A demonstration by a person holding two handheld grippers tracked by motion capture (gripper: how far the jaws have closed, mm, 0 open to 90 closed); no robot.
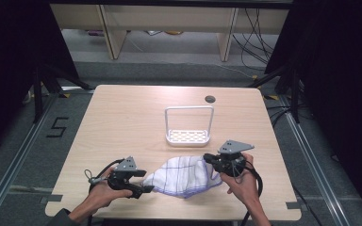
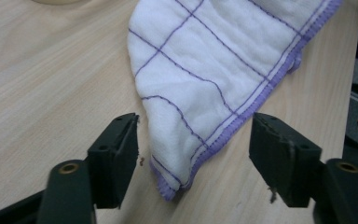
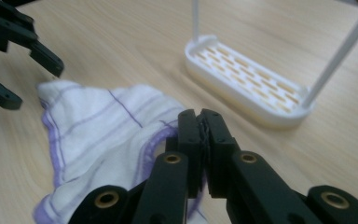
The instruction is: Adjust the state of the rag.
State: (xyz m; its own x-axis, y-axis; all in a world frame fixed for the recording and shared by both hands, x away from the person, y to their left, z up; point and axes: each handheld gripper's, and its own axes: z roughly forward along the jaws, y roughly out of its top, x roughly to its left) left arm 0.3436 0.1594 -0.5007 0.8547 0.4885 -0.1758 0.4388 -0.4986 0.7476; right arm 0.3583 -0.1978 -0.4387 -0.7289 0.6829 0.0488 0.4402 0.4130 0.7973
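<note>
Two grippers at cloth [image 1: 181, 175]: left [image 1: 147, 188] open around corner, right [image 1: 208, 158] clamped on edge, near rack [image 1: 188, 136].

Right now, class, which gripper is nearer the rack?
Right. The right gripper sits just in front of the rack, pinching the cloth; the left gripper is farther, at the cloth's other corner.

We see a light wooden table [image 1: 122, 122] with rounded corners and a small dark round hole [image 1: 210, 99] near its far edge. A white slotted rack [image 1: 187, 136] with a tall loop handle stands near the middle, and just in front of it lies a crumpled white cloth [image 1: 181, 175] with purple grid lines and purple hem.
</note>
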